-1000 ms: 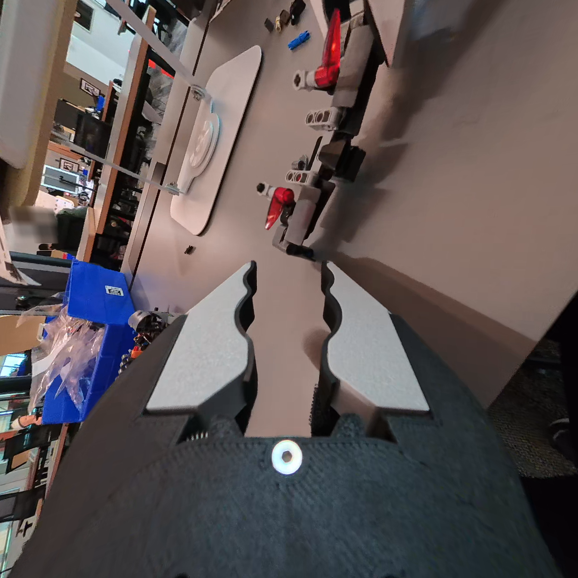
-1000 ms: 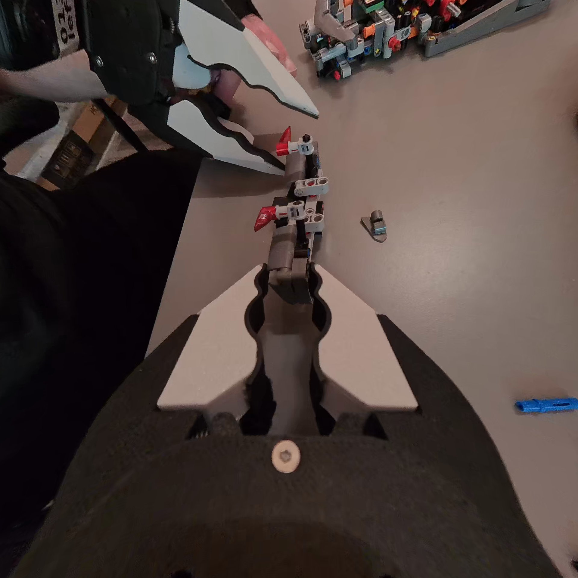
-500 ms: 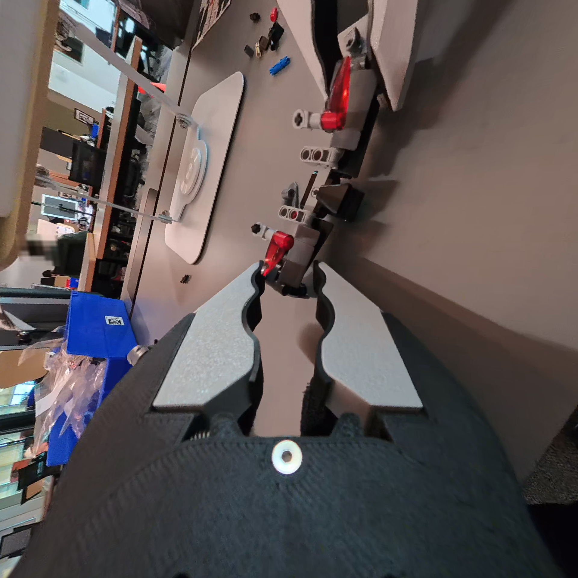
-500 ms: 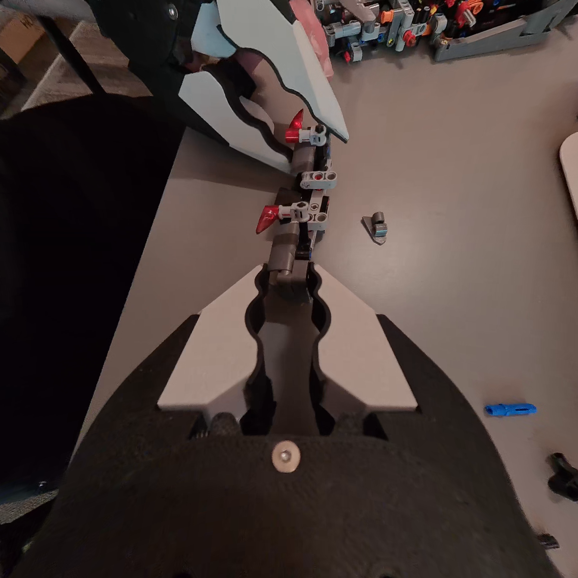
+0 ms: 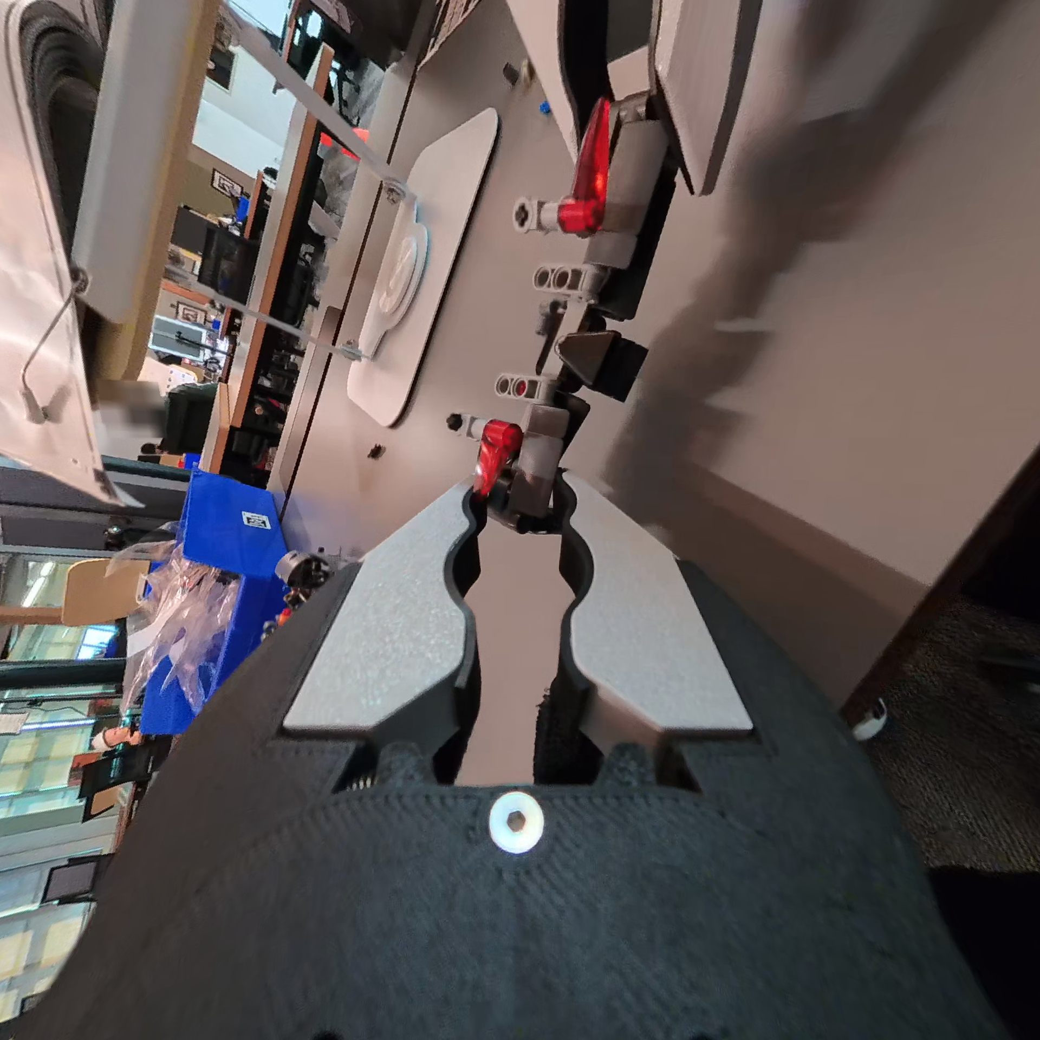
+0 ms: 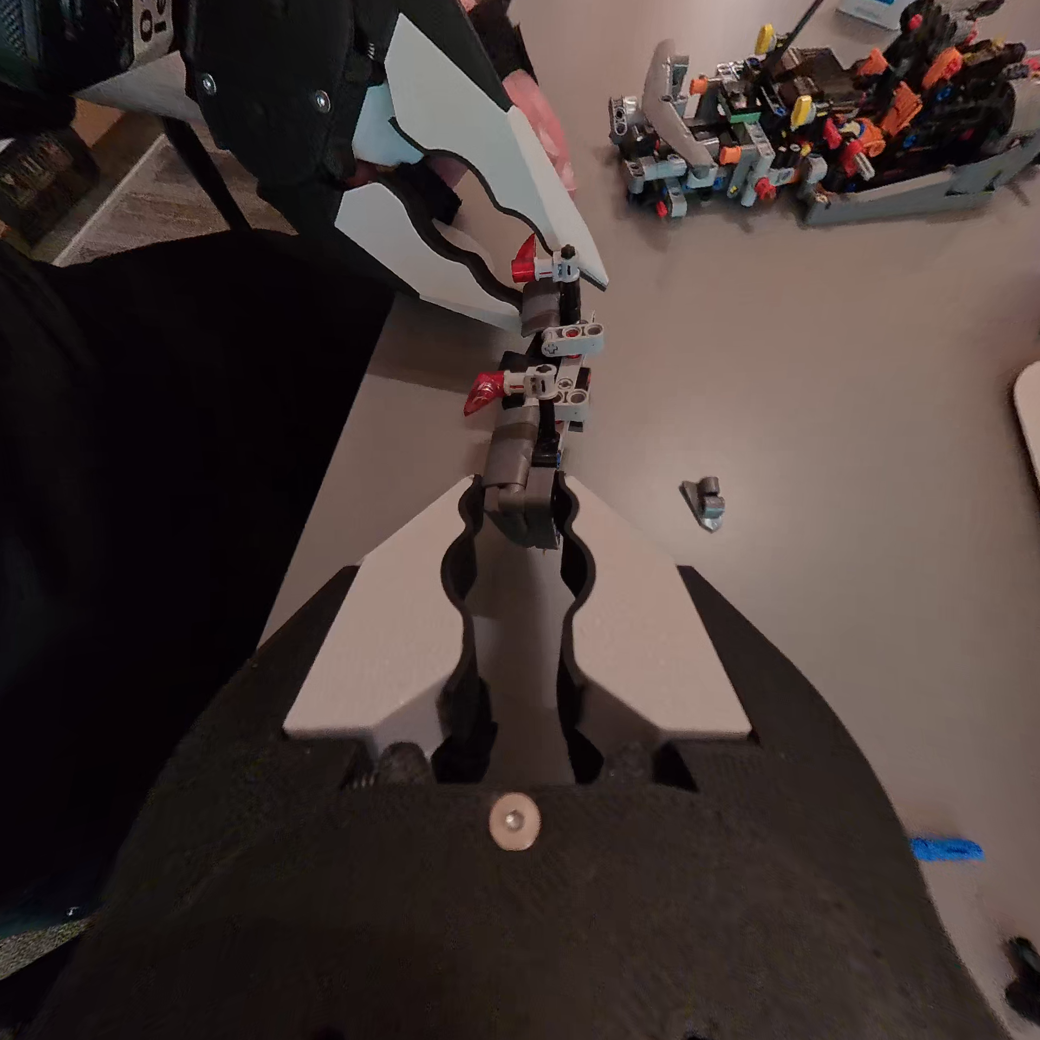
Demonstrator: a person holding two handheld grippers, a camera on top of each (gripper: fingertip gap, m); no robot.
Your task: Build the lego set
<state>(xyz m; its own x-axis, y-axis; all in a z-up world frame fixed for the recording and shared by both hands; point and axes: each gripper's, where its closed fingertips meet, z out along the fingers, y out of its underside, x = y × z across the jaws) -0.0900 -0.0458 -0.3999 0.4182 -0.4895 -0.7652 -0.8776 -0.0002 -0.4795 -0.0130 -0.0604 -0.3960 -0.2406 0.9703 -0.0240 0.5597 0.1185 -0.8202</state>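
Observation:
A long lego sub-assembly (image 5: 596,354) of grey and black beams with two red translucent pieces lies along the table near its edge. My left gripper (image 5: 518,495) is shut on one end of it, at the grey block beside a red piece. My right gripper (image 6: 518,501) is shut on the other end, a dark grey curved piece. The sub-assembly (image 6: 534,388) stretches between the two. The right gripper (image 5: 624,129) shows at the top of the left wrist view. The left gripper (image 6: 554,298) shows at the upper left of the right wrist view.
A large part-built lego model (image 6: 816,129) stands at the far right. A small grey piece (image 6: 703,501), a blue pin (image 6: 945,848) and a black piece (image 6: 1021,968) lie loose. A white mat (image 5: 427,253) and a blue bin (image 5: 225,540) are farther off. The table edge (image 6: 337,461) runs close by. To reach the large part-built lego model (image 6: 816,129) in a straight line is about 15 centimetres for my left fingers, about 25 centimetres for my right.
My left gripper has moved forward onto the end of the sub-assembly and its fingers have narrowed around it. My right gripper has kept its hold on the other end.

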